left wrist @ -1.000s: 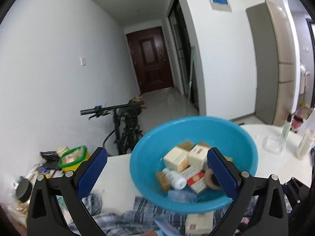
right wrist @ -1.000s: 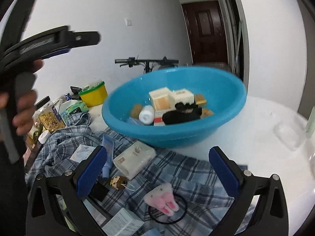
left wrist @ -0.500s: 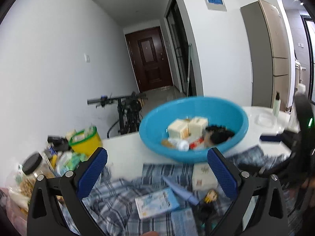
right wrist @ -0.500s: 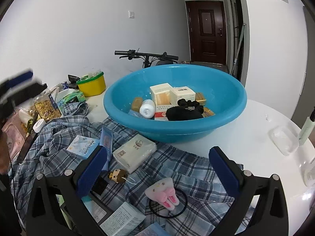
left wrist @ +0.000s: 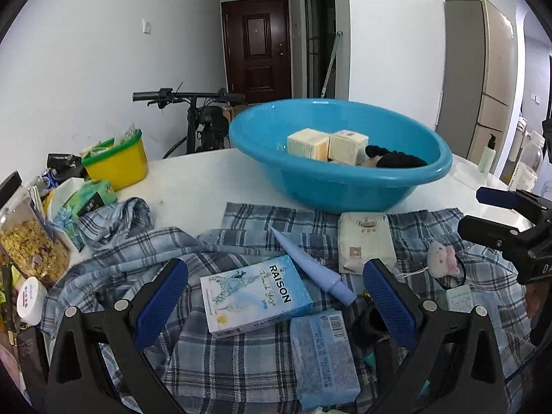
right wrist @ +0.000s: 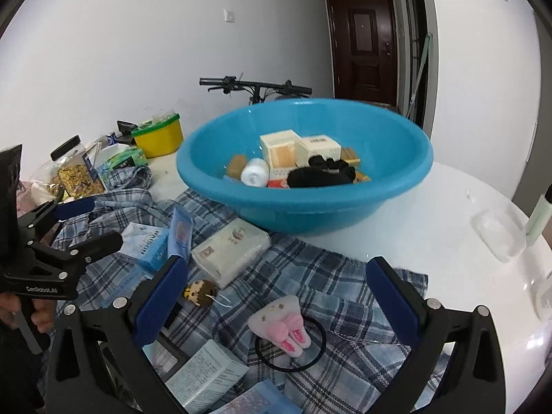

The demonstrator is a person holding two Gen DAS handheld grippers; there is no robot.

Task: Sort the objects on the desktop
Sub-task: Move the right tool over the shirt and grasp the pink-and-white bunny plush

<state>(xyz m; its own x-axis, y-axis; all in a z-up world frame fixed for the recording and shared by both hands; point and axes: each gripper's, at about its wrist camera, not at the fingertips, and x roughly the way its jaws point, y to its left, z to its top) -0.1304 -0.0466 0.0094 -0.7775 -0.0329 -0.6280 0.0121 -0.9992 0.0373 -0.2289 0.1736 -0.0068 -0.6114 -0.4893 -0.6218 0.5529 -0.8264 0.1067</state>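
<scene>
Both my tongs hang released, left tongs [left wrist: 276,296] and right tongs [right wrist: 277,296], above a rumpled plaid cloth [left wrist: 241,362]. A glossy RAISON box [left wrist: 255,295] lies below; beyond, a smooth round blue basin [right wrist: 303,203] holds cartons.

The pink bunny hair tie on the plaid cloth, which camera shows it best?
The right wrist view: the pink bunny hair tie lies near centre between the open jaws, with its black loop fully visible. In the left wrist view it sits small near the right edge, beside the right gripper, with the loop mostly hidden.
</scene>
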